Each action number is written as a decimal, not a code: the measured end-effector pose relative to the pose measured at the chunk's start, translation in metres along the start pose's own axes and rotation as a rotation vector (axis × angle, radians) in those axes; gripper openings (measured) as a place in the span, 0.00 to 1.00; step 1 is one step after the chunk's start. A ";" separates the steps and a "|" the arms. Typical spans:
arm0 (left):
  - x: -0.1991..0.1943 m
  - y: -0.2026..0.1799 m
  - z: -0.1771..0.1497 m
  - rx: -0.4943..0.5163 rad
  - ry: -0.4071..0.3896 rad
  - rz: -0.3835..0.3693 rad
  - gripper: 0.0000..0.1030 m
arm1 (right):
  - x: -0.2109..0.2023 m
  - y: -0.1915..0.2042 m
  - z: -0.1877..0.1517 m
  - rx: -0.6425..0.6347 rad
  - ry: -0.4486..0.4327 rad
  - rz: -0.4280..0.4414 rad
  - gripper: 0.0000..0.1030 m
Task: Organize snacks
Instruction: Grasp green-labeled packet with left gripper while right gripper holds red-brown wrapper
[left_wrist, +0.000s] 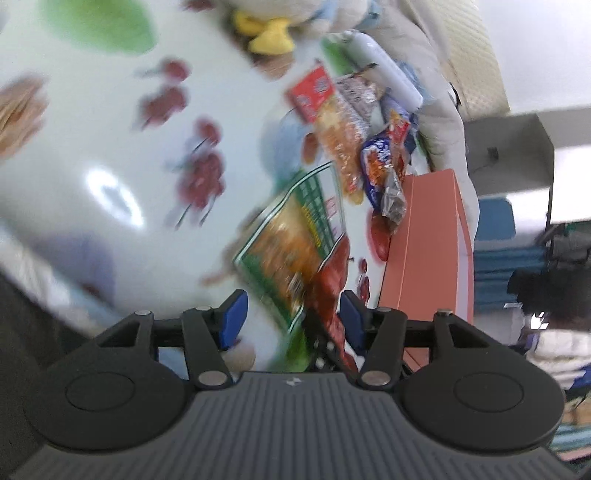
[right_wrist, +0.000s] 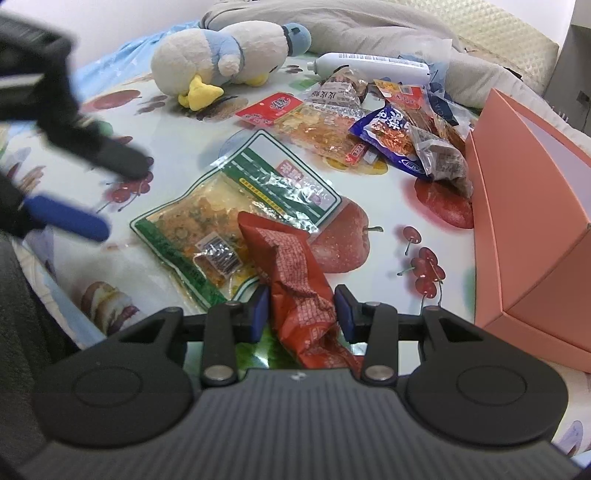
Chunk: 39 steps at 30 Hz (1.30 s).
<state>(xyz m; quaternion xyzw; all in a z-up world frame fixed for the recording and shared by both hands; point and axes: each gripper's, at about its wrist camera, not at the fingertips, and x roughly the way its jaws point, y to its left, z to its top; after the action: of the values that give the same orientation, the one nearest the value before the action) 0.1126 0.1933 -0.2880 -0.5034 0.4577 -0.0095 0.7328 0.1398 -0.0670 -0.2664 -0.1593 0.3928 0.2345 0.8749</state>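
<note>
My right gripper (right_wrist: 300, 308) stands with its jaws around a crinkled red snack packet (right_wrist: 295, 273), pads close to its sides; a firm grip cannot be told. Under the packet lies a large green-edged clear snack bag (right_wrist: 229, 206). A pile of small snack packets (right_wrist: 388, 122) lies farther back, beside the open pink box (right_wrist: 532, 221). My left gripper (left_wrist: 291, 317) is open and empty above the green-edged bag (left_wrist: 291, 236); it also shows blurred at the left of the right wrist view (right_wrist: 92, 192). The pink box (left_wrist: 432, 243) is to its right.
A fruit-print tablecloth (right_wrist: 155, 110) covers the table. A plush duck (right_wrist: 221, 55) and a white bottle (right_wrist: 369, 64) lie at the back by grey cushions. The table's near-left edge (right_wrist: 55, 295) drops off.
</note>
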 end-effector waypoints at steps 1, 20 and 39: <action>0.001 0.005 -0.004 -0.016 0.000 0.001 0.60 | 0.000 0.000 0.000 -0.002 0.000 0.001 0.41; 0.042 0.005 0.004 -0.030 -0.103 -0.028 0.62 | 0.000 0.002 0.000 -0.022 0.005 -0.001 0.41; 0.067 -0.020 0.009 0.089 -0.143 0.120 0.20 | -0.003 0.004 0.002 -0.038 0.010 -0.010 0.40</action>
<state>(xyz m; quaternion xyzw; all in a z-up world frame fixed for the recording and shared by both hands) 0.1668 0.1580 -0.3170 -0.4414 0.4328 0.0501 0.7845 0.1370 -0.0632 -0.2635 -0.1791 0.3916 0.2368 0.8709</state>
